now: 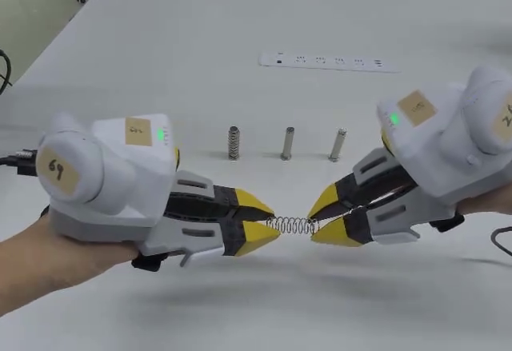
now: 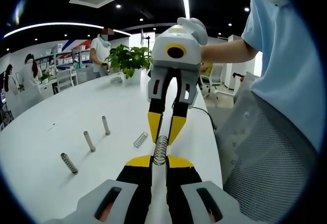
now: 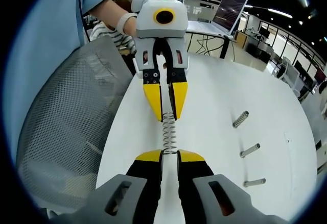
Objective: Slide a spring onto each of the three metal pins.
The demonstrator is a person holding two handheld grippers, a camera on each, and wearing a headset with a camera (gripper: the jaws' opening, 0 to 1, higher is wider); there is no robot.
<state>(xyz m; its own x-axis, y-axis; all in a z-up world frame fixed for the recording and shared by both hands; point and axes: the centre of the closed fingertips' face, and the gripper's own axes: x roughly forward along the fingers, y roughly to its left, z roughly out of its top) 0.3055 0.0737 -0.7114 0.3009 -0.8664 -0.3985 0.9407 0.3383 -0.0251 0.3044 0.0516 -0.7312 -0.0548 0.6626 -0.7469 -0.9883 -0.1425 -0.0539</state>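
A short coil spring [image 1: 292, 225] hangs level above the white table, stretched between my two grippers. My left gripper [image 1: 270, 227] is shut on its left end, and my right gripper [image 1: 318, 223] is shut on its right end. In the left gripper view the spring [image 2: 161, 150] runs from my own yellow tips [image 2: 159, 160] to the right gripper [image 2: 166, 132]. In the right gripper view the spring [image 3: 169, 132] runs up to the left gripper [image 3: 166, 117]. Behind stand three metal pins: the left pin [image 1: 234, 143] wears a spring, while the middle pin [image 1: 288, 143] and the right pin [image 1: 338, 145] are bare.
A white power strip [image 1: 328, 61] lies further back on the table [image 1: 160, 47]. A loose spring [image 2: 140, 139] lies on the table near the pins. A mesh chair [image 3: 66, 132] and a person's light blue shirt [image 2: 286, 55] are at the table's edge.
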